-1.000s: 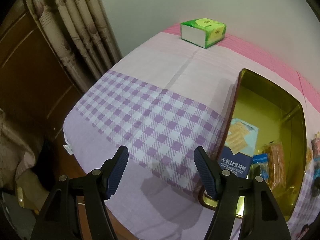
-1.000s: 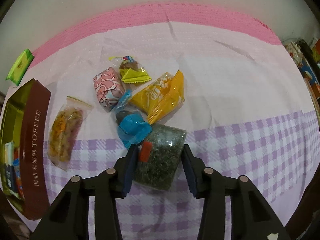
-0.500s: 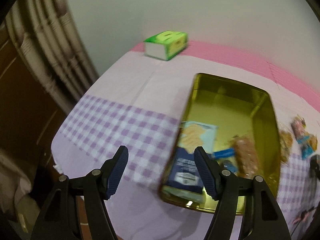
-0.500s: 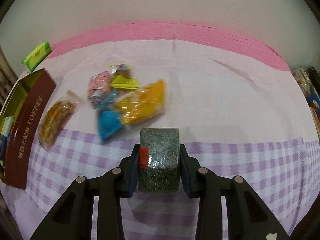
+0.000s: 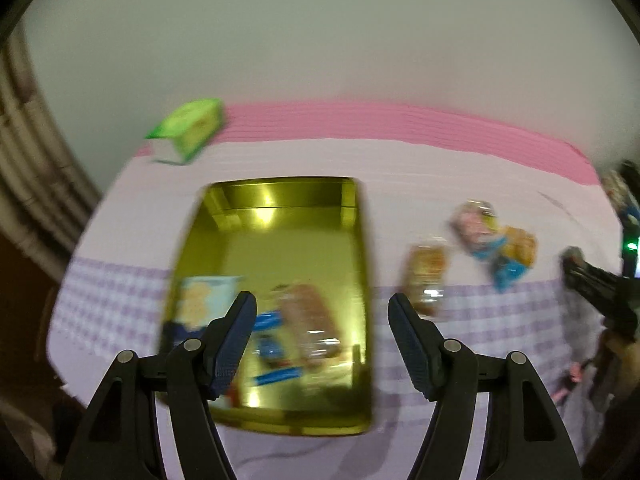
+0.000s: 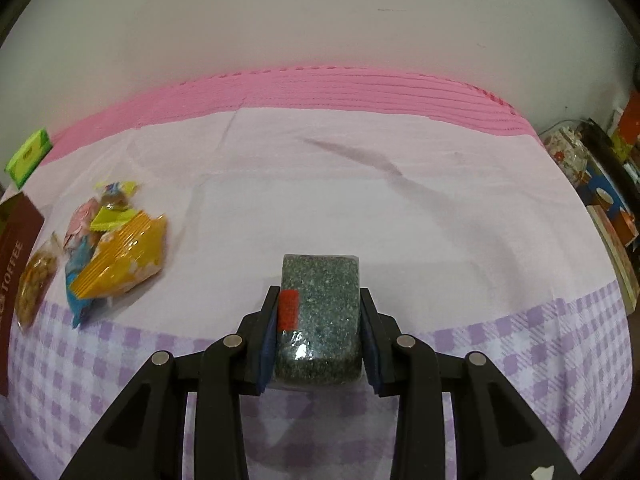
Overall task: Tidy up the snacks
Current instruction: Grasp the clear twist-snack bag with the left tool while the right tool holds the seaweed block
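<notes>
My right gripper is shut on a dark speckled snack pack with a red label and holds it above the cloth. A pile of loose snacks lies at the left: a yellow bag, a blue packet, a brown snack bag. My left gripper is open and empty above the gold tin, which holds a biscuit box and several wrapped snacks. The loose snacks lie right of the tin. The right gripper shows at the left wrist view's right edge.
A green tissue box stands at the back left corner; it also shows in the right wrist view. The tin's brown side reads TOFFEE. Curtains hang at the left. Books and boxes stand off the table's right edge.
My right gripper has closed on the speckled pack and lifted it away to the right of the pile. My left gripper has swung right, over the tin.
</notes>
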Demonstrator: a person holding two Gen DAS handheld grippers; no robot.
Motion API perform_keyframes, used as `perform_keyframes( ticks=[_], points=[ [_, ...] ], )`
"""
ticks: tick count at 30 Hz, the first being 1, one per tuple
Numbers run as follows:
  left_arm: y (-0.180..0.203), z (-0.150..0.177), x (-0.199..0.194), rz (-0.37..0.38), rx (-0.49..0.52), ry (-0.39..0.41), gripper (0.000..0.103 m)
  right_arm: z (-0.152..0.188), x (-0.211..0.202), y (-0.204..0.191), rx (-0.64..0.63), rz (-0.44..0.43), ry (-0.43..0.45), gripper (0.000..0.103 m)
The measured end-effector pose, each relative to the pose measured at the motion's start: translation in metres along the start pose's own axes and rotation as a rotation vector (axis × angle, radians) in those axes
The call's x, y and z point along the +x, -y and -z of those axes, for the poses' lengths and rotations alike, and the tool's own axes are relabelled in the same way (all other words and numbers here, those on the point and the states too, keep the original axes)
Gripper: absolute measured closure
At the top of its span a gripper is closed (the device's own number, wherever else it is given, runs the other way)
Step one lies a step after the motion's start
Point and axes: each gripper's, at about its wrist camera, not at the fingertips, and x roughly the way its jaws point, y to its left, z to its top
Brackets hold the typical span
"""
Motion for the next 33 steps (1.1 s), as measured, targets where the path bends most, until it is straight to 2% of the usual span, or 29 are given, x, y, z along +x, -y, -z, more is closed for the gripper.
perform_keyframes(
  ticks=[4,12,17,21,28,33],
  points=[
    [0.032,-0.011,0.018,0.066,0.057,-0.038,0.034,0.004,-0.002,0.005,0.004,-0.006,0.025,0.07],
    [0.068,-0.026,0.061,0.129,0.12,-0.128,0.034,0.007,-0.004,0.006,0.009,-0.012,0.052,0.07],
    [0.076,-0.032,0.087,0.116,0.113,-0.187,0.035,0.008,-0.005,0.006,0.008,-0.013,0.052,0.07],
    [0.085,-0.034,0.098,0.11,0.132,-0.201,0.037,0.008,-0.005,0.006,0.01,-0.016,0.052,0.07],
    [0.087,-0.039,0.123,0.088,0.119,-0.254,0.049,0.008,-0.004,0.008,0.015,-0.02,0.052,0.069],
    [0.09,-0.042,0.136,0.083,0.119,-0.269,0.05,0.008,-0.004,0.008,0.015,-0.02,0.052,0.069]
  ],
)
